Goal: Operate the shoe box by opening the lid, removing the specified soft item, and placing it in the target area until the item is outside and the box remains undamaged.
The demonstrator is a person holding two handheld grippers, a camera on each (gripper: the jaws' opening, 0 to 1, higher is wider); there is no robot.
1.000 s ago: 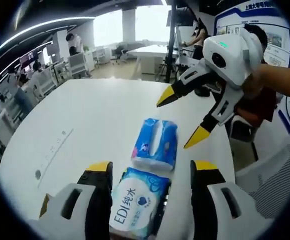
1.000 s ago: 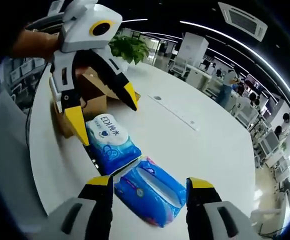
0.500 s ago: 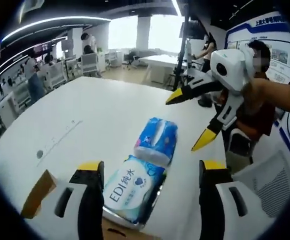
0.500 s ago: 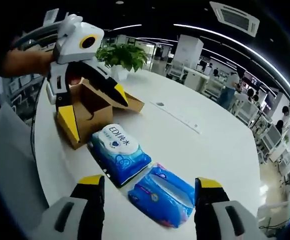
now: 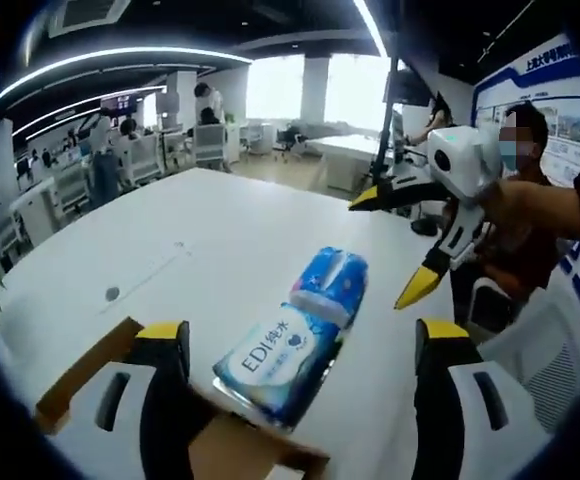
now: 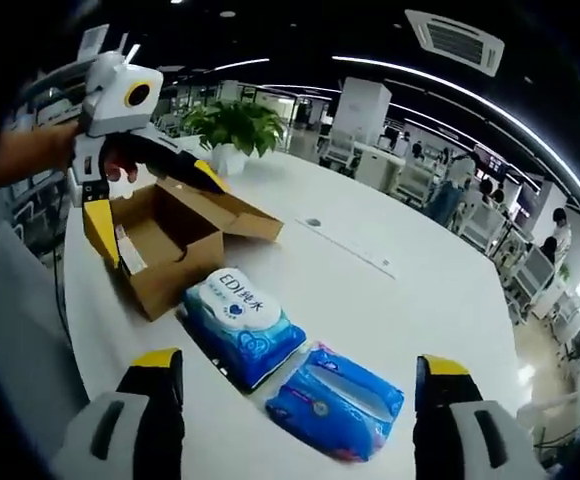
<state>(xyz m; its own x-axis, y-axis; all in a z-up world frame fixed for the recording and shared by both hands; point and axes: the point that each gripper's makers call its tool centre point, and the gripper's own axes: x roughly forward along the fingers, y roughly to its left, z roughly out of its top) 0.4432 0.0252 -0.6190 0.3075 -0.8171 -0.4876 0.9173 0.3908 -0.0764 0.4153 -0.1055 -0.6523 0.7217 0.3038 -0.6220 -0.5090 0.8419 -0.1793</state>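
Standing wide apart with nothing between its yellow-tipped jaws, the left hand-held gripper (image 5: pixel 300 345) looks out over the near corner of the cardboard shoe box (image 5: pixel 232 448), whose brown flap (image 5: pixel 88 368) folds outward at the left. Just past that box edge lies the wet-wipe pack (image 5: pixel 277 362), a soft white and blue packet printed "EDI" with Chinese characters, resting flat on the white table (image 5: pixel 185 255). End to end with it, touching or nearly so, lies the blue tissue pack (image 5: pixel 331 285), a squashy bright-blue bundle with a white seam along its top. Beyond and to the right hangs the right hand-held gripper (image 5: pixel 405 245), white-bodied, held in a person's hand, its jaws spread and empty above the table. In the right gripper view, the right hand-held gripper (image 6: pixel 295 370) frames the blue tissue pack (image 6: pixel 336 402) close in front, with the wet-wipe pack (image 6: pixel 240 315) beside it, both outside the box. Farther off sits the shoe box (image 6: pixel 170 240), lid flaps open, a white card inside, and above it the left hand-held gripper (image 6: pixel 145 200) spread open. A potted plant (image 6: pixel 232 128) stands behind.
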